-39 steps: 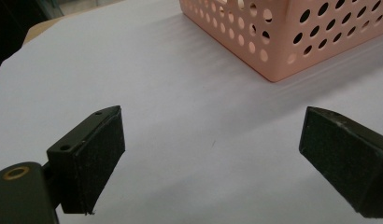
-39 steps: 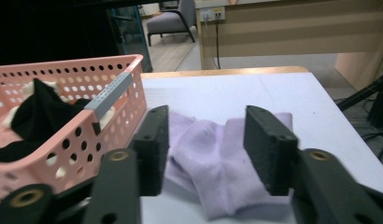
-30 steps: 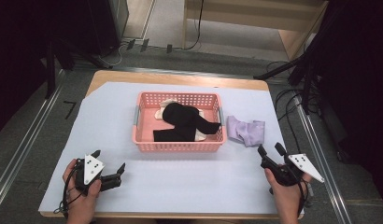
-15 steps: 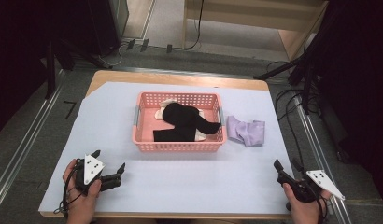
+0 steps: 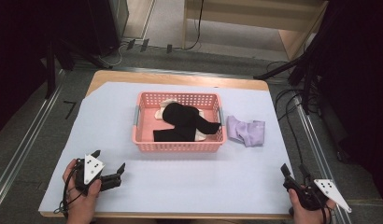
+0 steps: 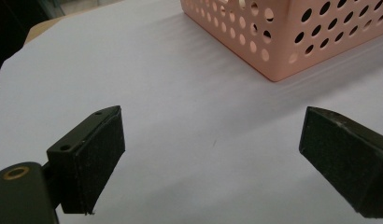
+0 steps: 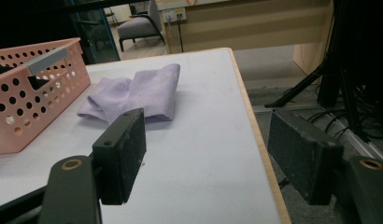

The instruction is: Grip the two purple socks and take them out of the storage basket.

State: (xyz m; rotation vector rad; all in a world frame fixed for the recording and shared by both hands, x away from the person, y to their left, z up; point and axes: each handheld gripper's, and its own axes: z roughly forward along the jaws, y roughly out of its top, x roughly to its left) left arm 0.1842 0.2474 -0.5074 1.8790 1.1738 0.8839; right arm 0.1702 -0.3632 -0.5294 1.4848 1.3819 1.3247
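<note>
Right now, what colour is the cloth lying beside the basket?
Pale lilac; the cloth shows best in the right gripper view.

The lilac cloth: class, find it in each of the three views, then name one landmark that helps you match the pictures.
High view: the lilac cloth lies on the table just right of the pink basket, apart from both grippers.
Left gripper view: the cloth is not in the picture; a basket corner sits upper right.
Right gripper view: the cloth lies upper left of centre, beyond the jaws.
Shared landmark: the pink basket.
</note>
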